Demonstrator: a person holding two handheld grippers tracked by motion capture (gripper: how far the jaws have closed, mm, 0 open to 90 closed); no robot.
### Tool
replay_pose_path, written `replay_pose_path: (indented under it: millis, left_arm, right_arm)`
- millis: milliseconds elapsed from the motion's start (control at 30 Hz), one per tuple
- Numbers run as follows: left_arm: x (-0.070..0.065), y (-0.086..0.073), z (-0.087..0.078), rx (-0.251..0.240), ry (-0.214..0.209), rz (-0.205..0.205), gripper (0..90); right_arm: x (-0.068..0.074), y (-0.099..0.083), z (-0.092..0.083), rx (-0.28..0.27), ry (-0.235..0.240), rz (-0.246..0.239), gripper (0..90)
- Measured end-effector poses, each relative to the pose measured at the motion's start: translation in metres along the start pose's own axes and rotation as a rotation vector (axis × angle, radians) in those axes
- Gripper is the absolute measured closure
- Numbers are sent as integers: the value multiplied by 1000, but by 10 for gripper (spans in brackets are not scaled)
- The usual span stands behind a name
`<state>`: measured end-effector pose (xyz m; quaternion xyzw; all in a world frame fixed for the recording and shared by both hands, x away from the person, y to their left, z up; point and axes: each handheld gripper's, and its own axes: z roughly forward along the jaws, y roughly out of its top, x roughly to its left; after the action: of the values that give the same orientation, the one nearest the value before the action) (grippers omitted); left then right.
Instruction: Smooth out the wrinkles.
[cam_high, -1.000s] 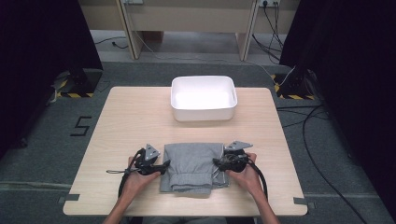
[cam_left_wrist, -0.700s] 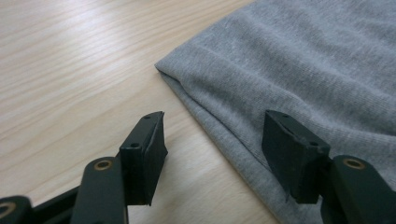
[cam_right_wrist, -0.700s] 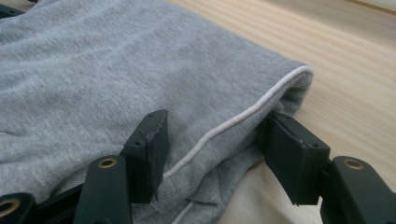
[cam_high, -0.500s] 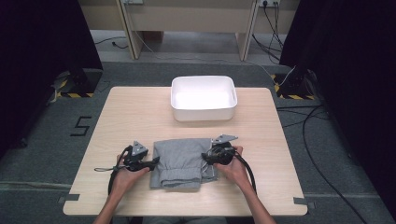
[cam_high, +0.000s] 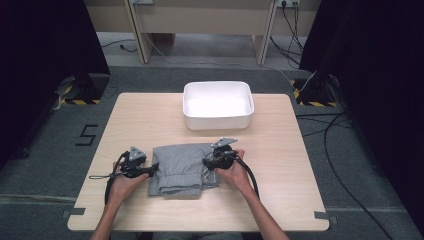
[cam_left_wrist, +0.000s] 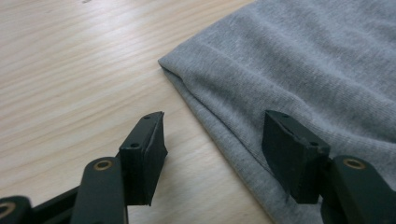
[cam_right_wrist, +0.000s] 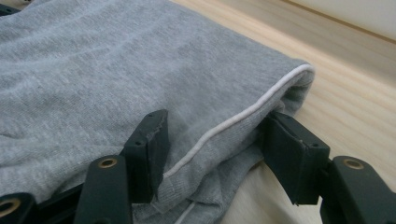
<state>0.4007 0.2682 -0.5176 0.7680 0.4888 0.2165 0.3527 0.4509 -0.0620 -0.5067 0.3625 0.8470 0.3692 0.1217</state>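
You had the grey folded garment (cam_high: 181, 169) lying flat on the near half of the bench (cam_high: 150, 115), between your two hands, so the folding looked mostly done to me; it was already a compact rectangle, though the near right corner looked a bit rumpled; what was left, I'd guess, was squaring it up and then getting it into the white bin (cam_high: 218, 105) that sat well apart at the far side, with nothing in it that I could see.

Your left tongs (cam_left_wrist: 212, 140) were spread and straddling the garment's edge, one jaw over bare wood and the other over the cloth, nothing pinched; your right tongs (cam_right_wrist: 212, 140) were also spread, with the edge carrying the white piping (cam_right_wrist: 243, 116) lying between the jaws; the pads didn't look pressed into it, so I wouldn't call that a grip yet.

Compared with a second earlier, the whole bundle and both your hands had slid left along the bench, still on its near half; the garment also looked a touch narrower and tidier on its left side; the bin hadn't budged, and both sets of jaws kept the same gap.
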Motion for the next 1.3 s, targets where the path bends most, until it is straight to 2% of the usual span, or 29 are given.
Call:
replay_pose_path:
  millis: [167, 300, 433, 533, 600, 700, 800, 1000, 1133, 1300]
  left_arm:
    - [8, -2, -2, 1, 19, -17, 385]
    - [10, -2, -3, 2, 45, -17, 386]
    - [11, -2, -8, 8, 20, -45, 379]
    - [9, -1, -18, -20, -11, -70, 360]
    - [6, 0, -25, -43, -35, -83, 355]
    - [-1, 1, -35, -54, -43, -79, 342]
    - [-10, -1, -43, -65, -56, -79, 330]
    - [-29, -19, -54, -89, -117, -108, 321]
    - [-35, -29, -61, -112, -151, -125, 317]
    - [-45, -30, -69, -132, -162, -94, 317]
  right_arm:
    - [6, 10, 9, 10, -1, -8, 415]
    - [8, 14, 14, 13, 0, -7, 414]
    - [10, 16, 11, 15, -17, -9, 378]
    - [11, 16, -1, -7, -16, 1, 353]
    - [13, 14, -10, -28, -13, -6, 345]
    - [19, 9, -25, -48, 5, -5, 343]
    - [28, 1, -35, -57, 25, -29, 342]
    - [43, -21, -49, -58, 62, -71, 342]
    - [53, -34, -48, -31, 90, -84, 341]
    - [64, -42, -40, -17, 107, -107, 326]
